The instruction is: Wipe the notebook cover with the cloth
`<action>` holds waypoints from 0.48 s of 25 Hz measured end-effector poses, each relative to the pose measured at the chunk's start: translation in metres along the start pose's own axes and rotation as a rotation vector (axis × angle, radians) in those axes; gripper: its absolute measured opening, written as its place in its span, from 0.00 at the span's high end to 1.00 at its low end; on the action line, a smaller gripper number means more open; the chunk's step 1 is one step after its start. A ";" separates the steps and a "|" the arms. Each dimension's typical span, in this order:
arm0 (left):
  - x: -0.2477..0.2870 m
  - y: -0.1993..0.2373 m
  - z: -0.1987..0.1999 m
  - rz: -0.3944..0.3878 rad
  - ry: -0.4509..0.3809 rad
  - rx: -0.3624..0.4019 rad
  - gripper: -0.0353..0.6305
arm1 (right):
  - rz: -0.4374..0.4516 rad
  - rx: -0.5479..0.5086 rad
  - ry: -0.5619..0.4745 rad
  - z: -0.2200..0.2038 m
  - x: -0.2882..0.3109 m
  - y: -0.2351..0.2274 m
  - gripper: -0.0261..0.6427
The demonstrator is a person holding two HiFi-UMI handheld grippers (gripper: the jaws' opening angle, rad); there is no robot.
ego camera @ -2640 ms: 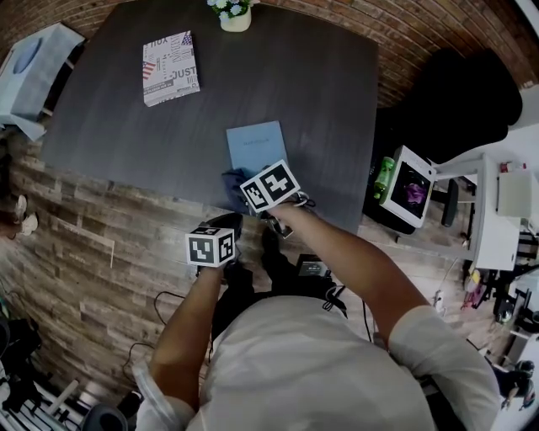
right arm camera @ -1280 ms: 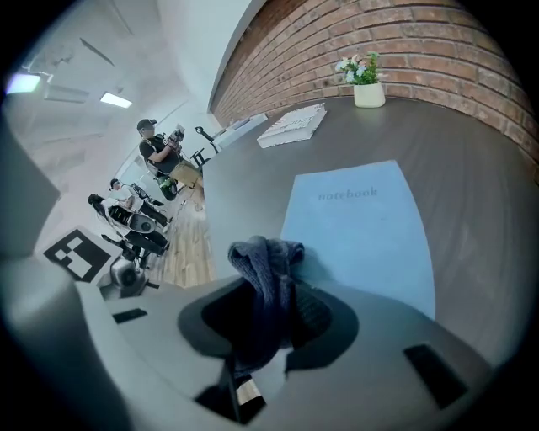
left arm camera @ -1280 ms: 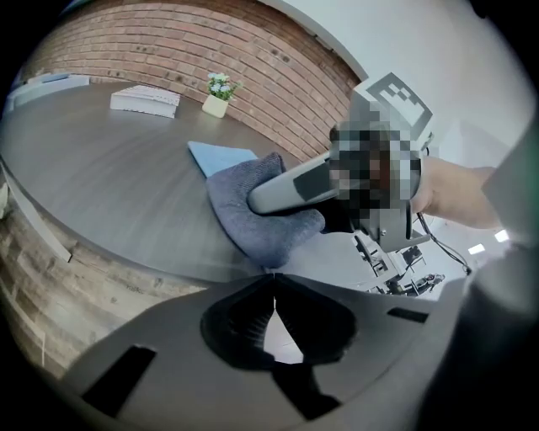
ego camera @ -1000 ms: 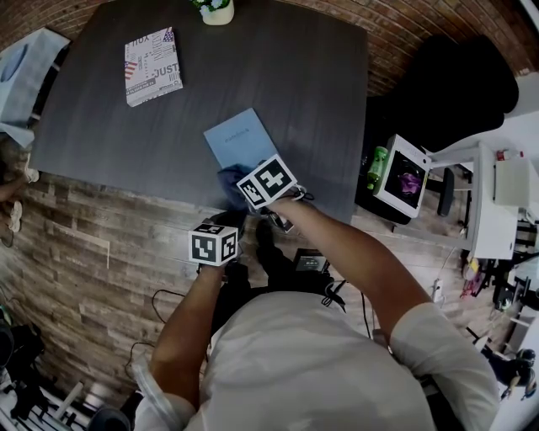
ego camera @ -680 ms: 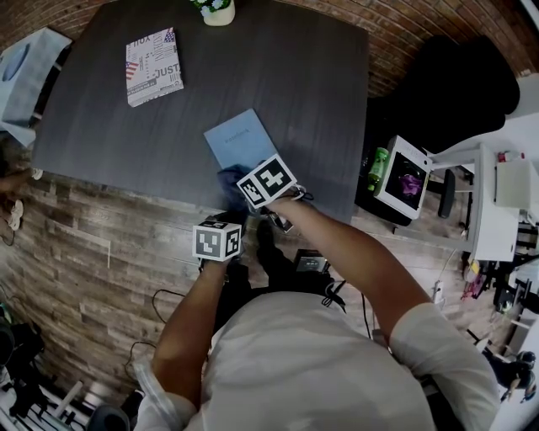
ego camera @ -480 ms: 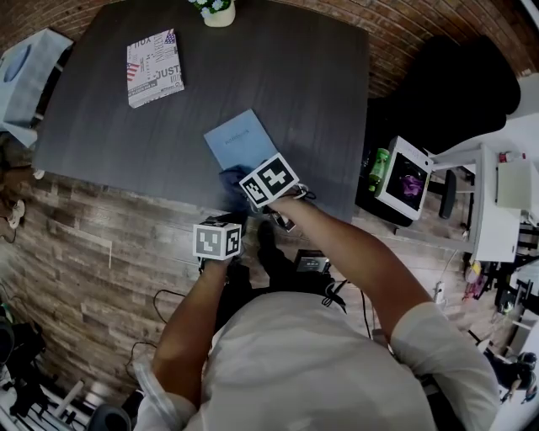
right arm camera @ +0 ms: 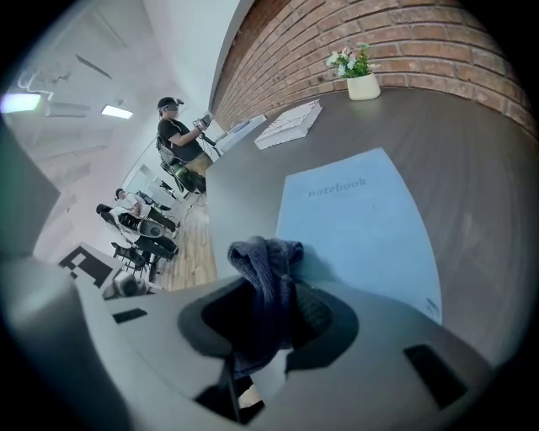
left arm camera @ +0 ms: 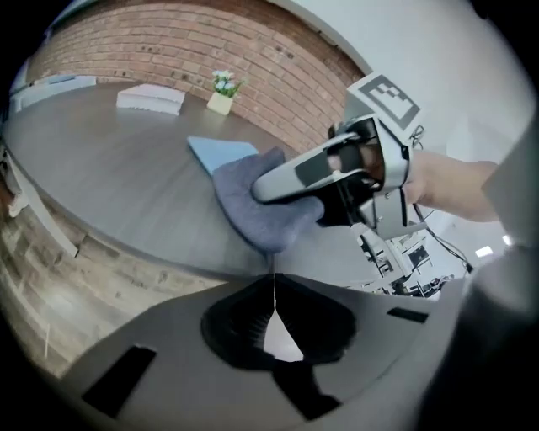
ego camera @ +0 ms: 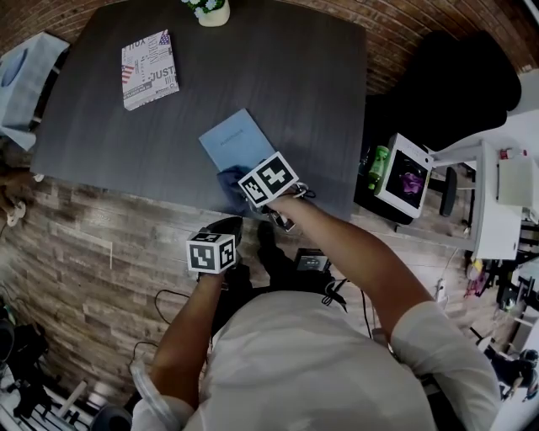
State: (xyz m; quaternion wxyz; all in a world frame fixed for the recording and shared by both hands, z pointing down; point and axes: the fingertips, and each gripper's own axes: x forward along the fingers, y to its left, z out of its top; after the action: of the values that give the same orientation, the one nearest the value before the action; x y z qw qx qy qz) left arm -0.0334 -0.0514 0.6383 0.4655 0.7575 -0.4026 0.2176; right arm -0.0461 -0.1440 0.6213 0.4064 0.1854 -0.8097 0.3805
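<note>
Two claws are hovering by the near edge of the table point(ego camera: 286, 76). My right claw point(right arm camera: 268, 290) is pinching a dark blue cloth point(right arm camera: 263, 257), which is bunching up between its jaws and pressing down on the near corner of the notebook point(right arm camera: 362, 210). The notebook, light blue, is lying flat and slightly askew on the table, close to the edge nearest me. My left claw point(left arm camera: 273, 286) is hanging just off the table, over the wooden floor point(ego camera: 101, 252), beside the right one. Its jaws are pressing together with nothing between them, and it is facing the cloth from the side. Farther back, a printed book point(ego camera: 149, 67) is lying near the far left corner, and a small pot of flowers point(ego camera: 210, 10) is standing at the far edge, both well apart from the notebook.
</note>
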 end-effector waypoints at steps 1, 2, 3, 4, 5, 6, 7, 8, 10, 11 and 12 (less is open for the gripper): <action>0.002 -0.007 0.008 -0.014 -0.026 0.017 0.93 | 0.001 -0.003 0.003 0.000 0.000 0.000 0.79; 0.003 -0.011 0.014 -0.023 -0.042 0.028 0.93 | 0.001 -0.005 0.006 0.001 0.001 0.000 0.79; 0.005 -0.013 0.018 -0.028 -0.047 0.034 0.93 | 0.002 -0.006 0.008 0.001 0.001 0.001 0.79; 0.008 -0.014 0.020 -0.027 -0.042 0.036 0.93 | 0.003 -0.006 0.010 0.001 0.001 0.001 0.79; 0.011 -0.013 0.019 -0.021 -0.028 0.034 0.93 | 0.004 -0.005 0.012 0.001 0.001 0.001 0.79; 0.014 -0.011 0.018 -0.012 -0.011 0.028 0.93 | 0.004 -0.004 0.013 0.001 0.001 0.001 0.79; 0.017 -0.008 0.017 -0.003 0.003 0.018 0.93 | 0.006 -0.004 0.014 0.002 0.001 0.001 0.79; 0.019 -0.006 0.016 0.005 0.011 0.003 0.94 | 0.007 -0.002 0.014 0.002 0.001 0.000 0.79; 0.021 -0.005 0.018 0.015 0.024 -0.019 0.94 | 0.013 0.003 0.014 0.001 0.001 -0.001 0.79; 0.021 -0.005 0.019 0.018 0.033 -0.021 0.94 | 0.017 0.006 0.013 0.001 0.001 -0.001 0.79; 0.021 -0.005 0.019 0.019 0.041 -0.025 0.94 | 0.021 0.008 0.013 0.001 0.001 -0.001 0.79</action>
State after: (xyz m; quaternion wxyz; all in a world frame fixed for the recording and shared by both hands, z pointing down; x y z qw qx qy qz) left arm -0.0182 -0.0752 0.6414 0.4811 0.7433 -0.4026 0.2324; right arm -0.0466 -0.1457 0.6218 0.4068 0.1761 -0.8074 0.3894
